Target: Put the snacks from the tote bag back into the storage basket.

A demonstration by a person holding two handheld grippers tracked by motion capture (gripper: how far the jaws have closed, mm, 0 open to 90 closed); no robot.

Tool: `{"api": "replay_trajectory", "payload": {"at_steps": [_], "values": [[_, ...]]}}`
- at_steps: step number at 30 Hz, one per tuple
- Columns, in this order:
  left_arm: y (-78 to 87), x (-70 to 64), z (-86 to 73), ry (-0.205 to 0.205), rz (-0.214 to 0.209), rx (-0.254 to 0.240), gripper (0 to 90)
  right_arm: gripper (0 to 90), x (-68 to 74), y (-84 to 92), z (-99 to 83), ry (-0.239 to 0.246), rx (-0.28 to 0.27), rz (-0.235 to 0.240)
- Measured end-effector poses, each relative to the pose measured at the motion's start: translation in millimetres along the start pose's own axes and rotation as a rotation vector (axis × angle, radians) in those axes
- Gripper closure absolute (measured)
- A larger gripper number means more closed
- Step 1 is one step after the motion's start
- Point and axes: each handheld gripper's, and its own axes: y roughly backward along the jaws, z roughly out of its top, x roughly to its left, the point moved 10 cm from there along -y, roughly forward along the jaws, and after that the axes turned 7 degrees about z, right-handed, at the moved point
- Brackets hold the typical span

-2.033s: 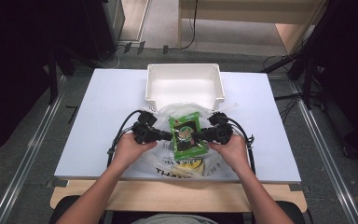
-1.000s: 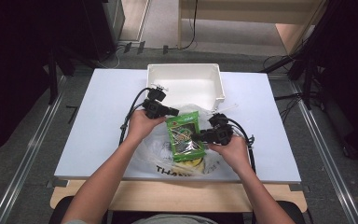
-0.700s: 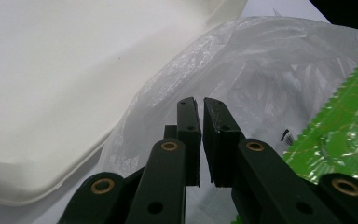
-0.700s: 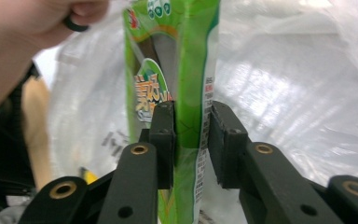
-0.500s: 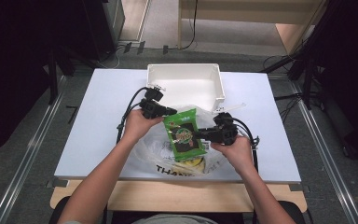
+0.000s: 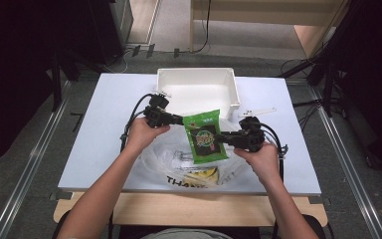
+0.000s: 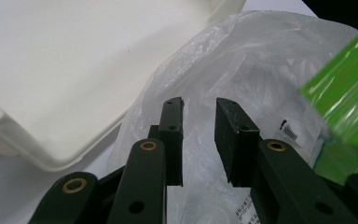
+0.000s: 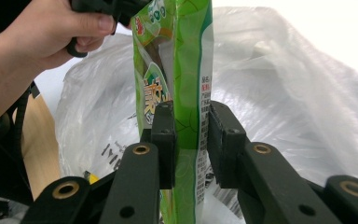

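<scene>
From above, the right tongs (image 6: 225, 138) grip the green snack packet (image 6: 206, 139) by its edge, over the clear plastic bag (image 6: 179, 159) on the worktop (image 6: 104, 144). The left tongs (image 6: 179, 119) sit just beside the packet's top corner, a white bin (image 6: 197, 89) behind.

Left gripper view: the left tongs (image 7: 198, 116) have just been opening, nothing between them, bag film beyond.

Right gripper view: the right tongs (image 8: 189, 126) clamp the upright packet (image 8: 182, 70).

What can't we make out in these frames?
- Yellow item inside the plastic bag, high view: crumpled film and the green snack packet cover most of it; identity unclear.
- Bag's black print, high view: cut short by folds.
- Packet's small text, right gripper view: too small, partly behind the right gripper.
- Packet in left gripper view: cut off by the right edge.
- White bin interior: near wall hides the floor.
</scene>
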Motion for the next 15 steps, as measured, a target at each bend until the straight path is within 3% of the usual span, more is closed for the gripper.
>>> {"api": "replay_trajectory", "payload": {"at_steps": [15], "values": [[15.1, -11.2, -13.4, -0.013, -0.015, -0.002, 59.1, 75.3, -10.9, 13.7, 6.5, 0.002, -0.046, -0.043]]}}
